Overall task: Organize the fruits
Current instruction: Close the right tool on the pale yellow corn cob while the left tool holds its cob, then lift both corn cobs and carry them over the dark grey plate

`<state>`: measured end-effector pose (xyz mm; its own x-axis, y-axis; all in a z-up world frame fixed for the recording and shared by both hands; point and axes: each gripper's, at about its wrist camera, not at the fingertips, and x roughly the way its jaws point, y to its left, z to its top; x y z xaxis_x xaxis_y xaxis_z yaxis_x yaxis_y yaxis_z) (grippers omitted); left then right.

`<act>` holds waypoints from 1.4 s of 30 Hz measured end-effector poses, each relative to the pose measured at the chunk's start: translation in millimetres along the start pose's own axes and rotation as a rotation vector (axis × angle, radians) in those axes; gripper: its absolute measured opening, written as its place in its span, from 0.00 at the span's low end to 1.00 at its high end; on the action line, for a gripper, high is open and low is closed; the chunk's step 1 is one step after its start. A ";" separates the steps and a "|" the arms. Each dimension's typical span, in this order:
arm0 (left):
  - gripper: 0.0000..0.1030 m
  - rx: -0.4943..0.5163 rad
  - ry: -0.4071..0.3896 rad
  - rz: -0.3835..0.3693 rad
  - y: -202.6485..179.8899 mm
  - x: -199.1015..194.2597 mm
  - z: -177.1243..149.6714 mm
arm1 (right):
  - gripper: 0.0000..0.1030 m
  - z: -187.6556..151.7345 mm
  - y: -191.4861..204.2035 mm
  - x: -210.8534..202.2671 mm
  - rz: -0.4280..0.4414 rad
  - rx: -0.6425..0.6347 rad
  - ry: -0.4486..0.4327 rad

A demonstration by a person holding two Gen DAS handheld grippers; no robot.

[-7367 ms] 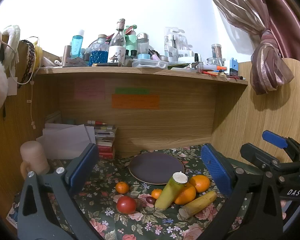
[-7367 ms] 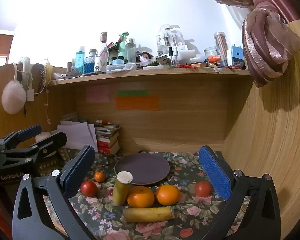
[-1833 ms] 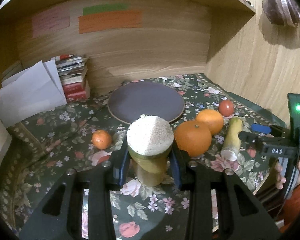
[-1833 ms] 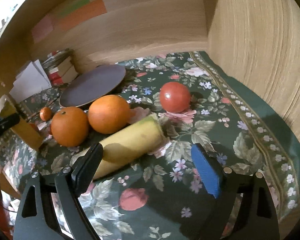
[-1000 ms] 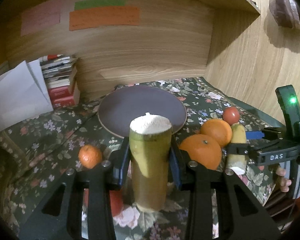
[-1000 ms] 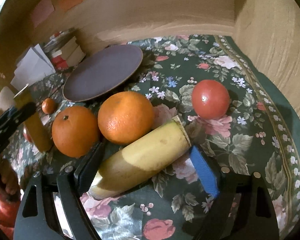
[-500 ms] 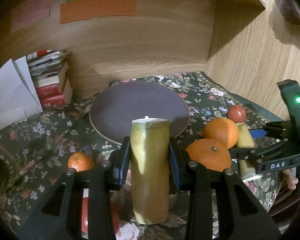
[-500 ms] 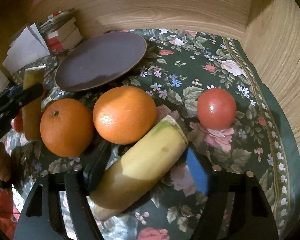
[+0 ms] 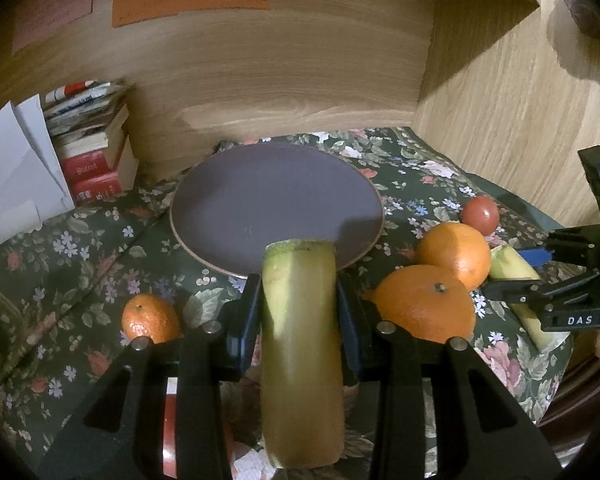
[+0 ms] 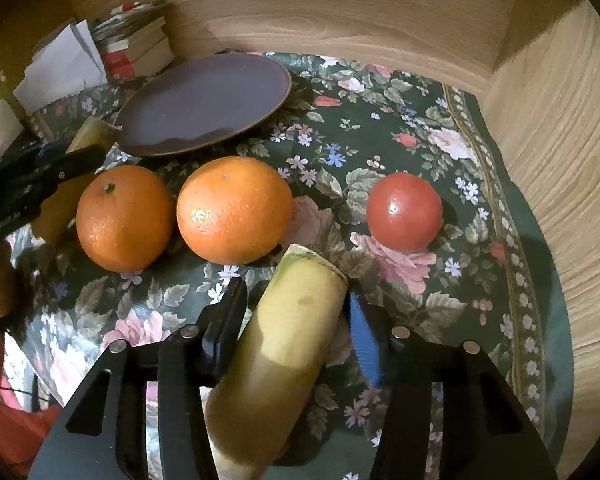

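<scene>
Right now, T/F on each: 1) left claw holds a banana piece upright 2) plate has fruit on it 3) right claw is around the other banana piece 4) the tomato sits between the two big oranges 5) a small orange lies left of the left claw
1) True. The left claw is shut on an upright banana piece.
2) False. The plate is bare; all fruit is on the cloth.
3) True. The right claw straddles the lying banana piece.
4) False. The tomato lies right of both oranges, which sit side by side.
5) True. The small orange lies on the cloth there.
</scene>
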<state>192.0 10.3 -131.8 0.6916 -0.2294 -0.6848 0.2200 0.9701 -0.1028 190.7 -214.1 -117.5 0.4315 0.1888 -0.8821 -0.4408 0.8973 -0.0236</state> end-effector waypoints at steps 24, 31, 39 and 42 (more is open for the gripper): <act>0.36 -0.025 0.068 -0.019 3.9 2.3 -6.0 | 0.36 -18.2 -1.4 -7.4 -0.002 0.071 -0.074; 0.36 -0.031 0.041 -0.009 1.6 -9.9 -5.5 | 0.35 -22.6 -3.4 -9.4 -0.009 0.060 -0.098; 0.36 -0.037 -0.004 -0.008 -3.3 -29.4 5.6 | 0.35 -20.2 -8.7 -9.0 0.010 0.082 -0.101; 0.36 -0.036 -0.024 0.001 -4.3 -34.7 10.6 | 0.35 -19.6 -10.7 -13.0 0.011 0.093 -0.117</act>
<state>174.4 13.3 -100.0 0.7081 -0.2301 -0.6675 0.1951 0.9724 -0.1282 174.4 -234.0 -115.0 0.5178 0.2393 -0.8214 -0.3734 0.9270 0.0347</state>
